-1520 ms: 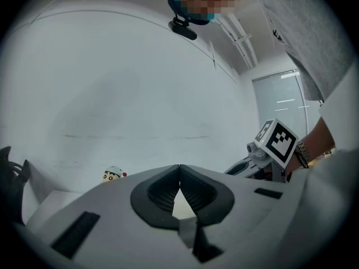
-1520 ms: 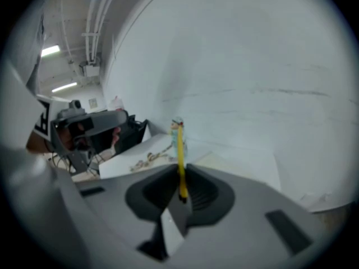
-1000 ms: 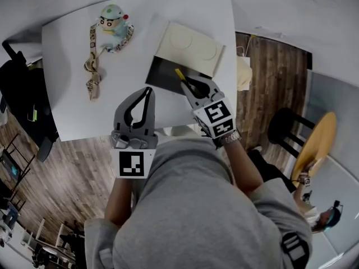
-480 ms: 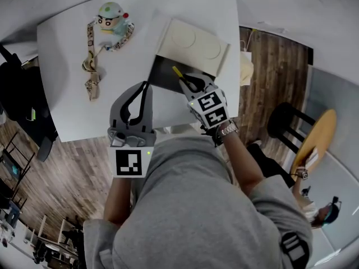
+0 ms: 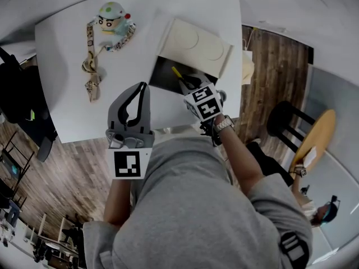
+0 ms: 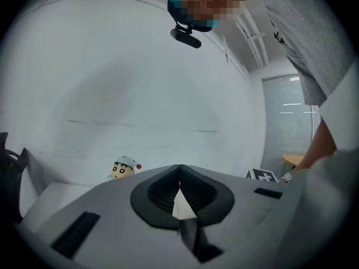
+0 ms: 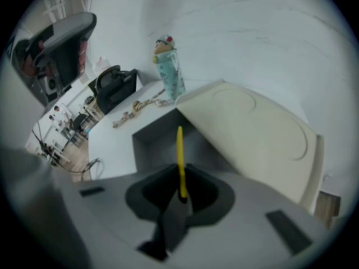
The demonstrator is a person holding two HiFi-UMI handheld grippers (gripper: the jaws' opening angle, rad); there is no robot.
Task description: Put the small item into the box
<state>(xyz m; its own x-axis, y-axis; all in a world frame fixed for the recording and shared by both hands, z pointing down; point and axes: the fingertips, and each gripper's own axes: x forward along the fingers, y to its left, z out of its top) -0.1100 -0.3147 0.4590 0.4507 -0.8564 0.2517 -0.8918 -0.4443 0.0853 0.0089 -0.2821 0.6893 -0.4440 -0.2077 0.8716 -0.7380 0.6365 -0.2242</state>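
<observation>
**Head view.**
- Table (image 5: 73, 105): white, carries everything listed.
- Box (image 5: 159, 74): dark and open, near the table's near edge.
- Lid (image 5: 196, 45): cream, tilted up behind the cavity.
- Right claw (image 5: 185, 82): at the box's near rim, clamped on the item.
- Item (image 5: 176, 72): thin yellow strip, with its free end out over the dark cavity.
- Left claw (image 5: 144, 87): held over the table just left of the box, touching nothing.
- Figure (image 5: 114, 18) and lanyard (image 5: 91, 60): at the far left corner, well apart from the box.

**Left gripper view.**
- Left claw (image 6: 179, 168): jaws together at the tips, nothing between them.
- Figure (image 6: 124, 168): just shows beyond the claw.

**Right gripper view.**
- Right claw (image 7: 180, 192): jaws closed on the lower end of the item (image 7: 179, 156).
- The strip stands up from the jaws and points into the box (image 7: 151, 139).
- Lid (image 7: 252, 133): slopes away to the right, close beside the strip but apart from it.
- Figure (image 7: 168, 66) and lanyard (image 7: 137, 108): lie beyond the box.
- Whether the strip's tip touches the box floor cannot be told.

**Step in hand (judged).** Delivery: the item is over the box but not yet let go.

**Next move (judged).** Carry the strip a little deeper into the cavity, keeping it off the lid and the near wall. Then part the right jaws so it drops inside. The left claw has no job unless the box needs steadying.
</observation>
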